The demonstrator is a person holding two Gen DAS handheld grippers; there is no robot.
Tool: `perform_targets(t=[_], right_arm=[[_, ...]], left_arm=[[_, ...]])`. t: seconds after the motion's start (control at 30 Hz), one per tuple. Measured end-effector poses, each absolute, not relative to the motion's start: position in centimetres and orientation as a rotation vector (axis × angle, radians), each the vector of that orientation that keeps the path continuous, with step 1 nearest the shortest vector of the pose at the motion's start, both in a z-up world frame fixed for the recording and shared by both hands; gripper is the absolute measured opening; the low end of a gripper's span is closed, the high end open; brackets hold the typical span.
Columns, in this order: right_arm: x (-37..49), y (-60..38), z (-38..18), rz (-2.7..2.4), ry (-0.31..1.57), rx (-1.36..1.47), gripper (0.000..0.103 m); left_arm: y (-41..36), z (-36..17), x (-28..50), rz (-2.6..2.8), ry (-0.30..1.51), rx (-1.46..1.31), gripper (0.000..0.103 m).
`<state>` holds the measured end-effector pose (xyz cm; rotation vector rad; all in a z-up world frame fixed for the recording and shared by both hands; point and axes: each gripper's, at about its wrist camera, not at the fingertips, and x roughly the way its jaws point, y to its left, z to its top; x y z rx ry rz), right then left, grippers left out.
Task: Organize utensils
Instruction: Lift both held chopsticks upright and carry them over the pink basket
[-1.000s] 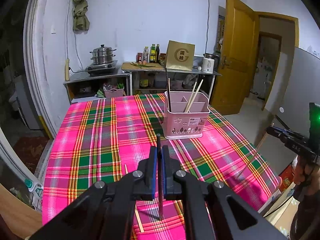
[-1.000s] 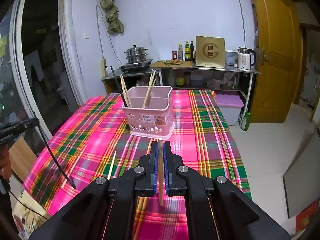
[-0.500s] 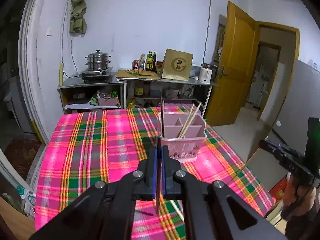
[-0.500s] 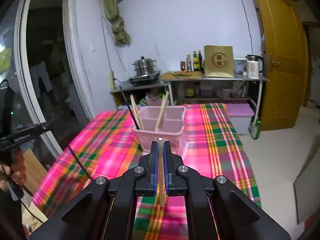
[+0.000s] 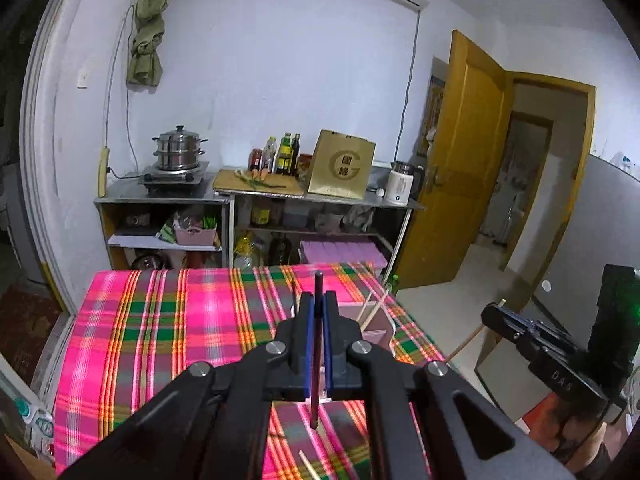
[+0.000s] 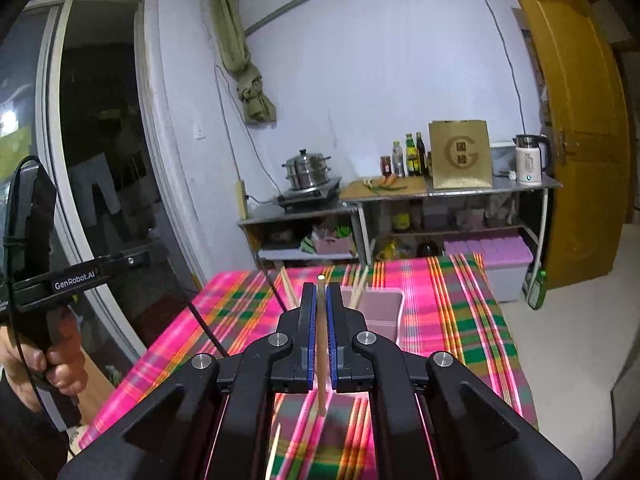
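My left gripper (image 5: 318, 308) is shut on a dark chopstick (image 5: 317, 344) held upright above the plaid table. My right gripper (image 6: 320, 304) is shut on a wooden chopstick (image 6: 321, 344), also upright. The pink utensil holder (image 5: 378, 326) stands just beyond the left gripper's fingers, mostly hidden by them; in the right wrist view the holder (image 6: 384, 308) sits right behind the fingers with several chopsticks leaning in it. A loose wooden chopstick (image 6: 274, 450) lies on the cloth below the right gripper. The right gripper also shows at the right edge of the left wrist view (image 5: 496, 314).
The table carries a pink-green plaid cloth (image 5: 160, 320). Behind it stand metal shelves (image 5: 256, 200) with a steamer pot, bottles, a gold box and a kettle. A yellow door (image 6: 576, 120) is open at the right. A hand holding the left gripper's handle (image 6: 52, 344) shows at the left.
Both grippers have risen and tilted up, each keeping its chopstick. The holder has dropped in view and now sits close behind the fingers.
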<state>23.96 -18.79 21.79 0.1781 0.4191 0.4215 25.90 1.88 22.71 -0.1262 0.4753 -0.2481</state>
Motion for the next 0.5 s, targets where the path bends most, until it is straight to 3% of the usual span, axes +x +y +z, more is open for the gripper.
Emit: perform_targets(t=[0.5], right_arm=[[29.2, -18.7, 22.8, 0.42, 0.366, 0.241, 0.005]], left_arm=[[1.2, 23.8, 31.5, -0.26, 0.421, -0.153, 0.004]])
